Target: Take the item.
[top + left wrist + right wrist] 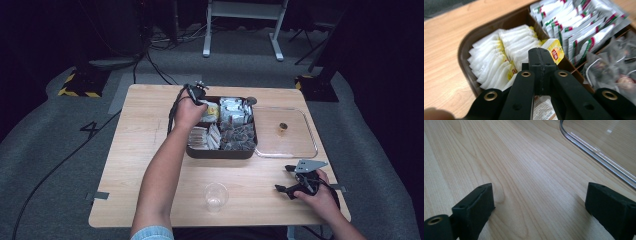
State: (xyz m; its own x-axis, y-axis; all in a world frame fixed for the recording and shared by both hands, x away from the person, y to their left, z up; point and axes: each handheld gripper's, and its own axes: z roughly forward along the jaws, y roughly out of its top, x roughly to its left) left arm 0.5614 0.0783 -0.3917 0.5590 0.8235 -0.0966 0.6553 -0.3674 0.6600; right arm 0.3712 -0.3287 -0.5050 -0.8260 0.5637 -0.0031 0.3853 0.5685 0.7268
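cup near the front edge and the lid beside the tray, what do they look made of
Cup: likely thin clear plastic, glossy; the table grain shows through it. Lid: probably clear rigid plastic, since wood shows through and its rim catches bright highlights. Glass cannot be ruled out.

Packed sachets (pixel 584 27) crowd the tray (pixel 464 50); table (pixel 529 170) open.

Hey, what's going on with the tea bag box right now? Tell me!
Left gripper shut on yellow-tagged tea bag over brown box. Right gripper open, resting on table. Nothing blocking.
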